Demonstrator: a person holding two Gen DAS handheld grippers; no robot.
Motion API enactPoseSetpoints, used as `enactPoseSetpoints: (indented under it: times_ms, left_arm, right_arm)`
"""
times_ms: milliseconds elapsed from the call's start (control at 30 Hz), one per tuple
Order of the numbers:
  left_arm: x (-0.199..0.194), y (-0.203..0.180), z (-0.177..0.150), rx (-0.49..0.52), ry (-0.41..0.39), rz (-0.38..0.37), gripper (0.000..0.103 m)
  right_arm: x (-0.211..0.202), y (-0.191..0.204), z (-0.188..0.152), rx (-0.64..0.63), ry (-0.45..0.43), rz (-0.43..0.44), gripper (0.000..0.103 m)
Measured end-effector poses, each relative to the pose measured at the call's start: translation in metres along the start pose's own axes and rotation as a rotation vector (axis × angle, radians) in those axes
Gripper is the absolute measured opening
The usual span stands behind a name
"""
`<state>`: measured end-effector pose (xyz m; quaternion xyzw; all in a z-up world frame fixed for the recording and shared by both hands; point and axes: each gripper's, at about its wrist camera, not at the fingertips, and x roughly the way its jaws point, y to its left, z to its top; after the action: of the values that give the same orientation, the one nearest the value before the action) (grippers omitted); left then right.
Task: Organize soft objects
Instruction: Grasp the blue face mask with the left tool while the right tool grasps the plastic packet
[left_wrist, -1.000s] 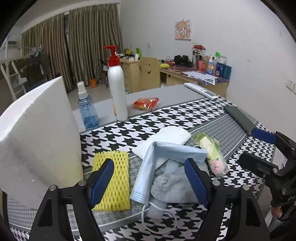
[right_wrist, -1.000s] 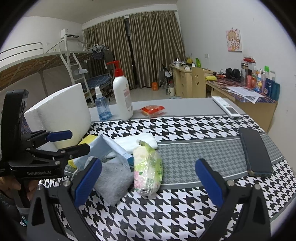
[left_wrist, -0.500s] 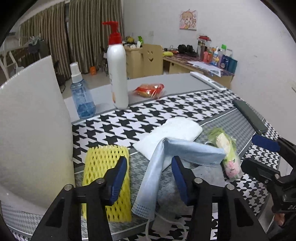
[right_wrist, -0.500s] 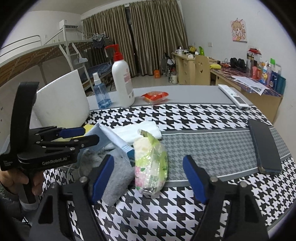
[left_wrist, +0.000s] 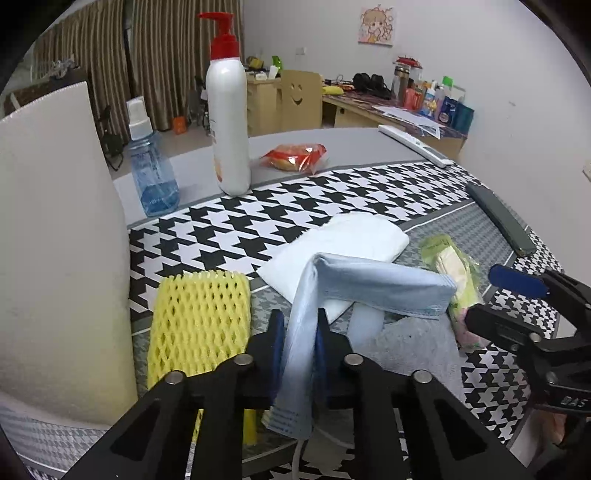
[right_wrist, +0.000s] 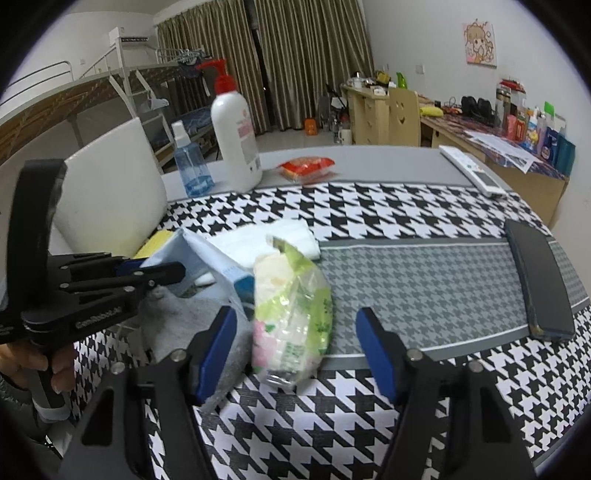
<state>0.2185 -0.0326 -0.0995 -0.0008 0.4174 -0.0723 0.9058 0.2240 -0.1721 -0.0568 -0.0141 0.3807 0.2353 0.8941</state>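
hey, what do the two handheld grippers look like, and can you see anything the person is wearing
Both are matte black, angular frames with silver pivot bolts and flat blue pads on the fingers. The left gripper has a curved black handle and faint raised lettering on its side, too blurred to read. The right gripper matches it; in the left wrist view its body shows white letters, cut off. A grey cuff shows at the left wrist.

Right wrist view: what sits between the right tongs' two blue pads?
In the right wrist view, the green-and-pink tissue packet lies between the pads of the right tongs, which have just been closing. A gap remains each side.
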Motion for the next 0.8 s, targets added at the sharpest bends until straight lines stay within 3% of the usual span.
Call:
enactPoseSetpoints:
  times_ms: [100, 200, 367, 500, 800]
  left_arm:
    - [-0.002, 0.0, 0.0, -0.007, -0.009, -0.012, 0.009]
    - [-0.006, -0.001, 0.0, -0.006, -0.021, -0.018, 0.009]
    - [-0.011, -0.002, 0.0, -0.006, -0.034, -0.027, 0.009]
    - [-0.016, -0.004, 0.0, 0.0, -0.051, -0.035, 0.007]
    - [-0.047, -0.002, 0.005, -0.011, -0.138, -0.068, 0.007]
  right_arm:
    - [0.008, -0.003, -0.001, 0.004, 0.023, -0.003, 0.071]
    - [0.014, -0.006, -0.002, 0.019, 0.051, 0.013, 0.051]
    - [0.018, -0.006, -0.004, 0.032, 0.07, 0.019, 0.043]
    - [0.016, -0.007, -0.005, 0.042, 0.073, 0.018, 0.029]
    - [-0.016, -0.015, 0.0, 0.068, -0.004, -0.002, 0.028]
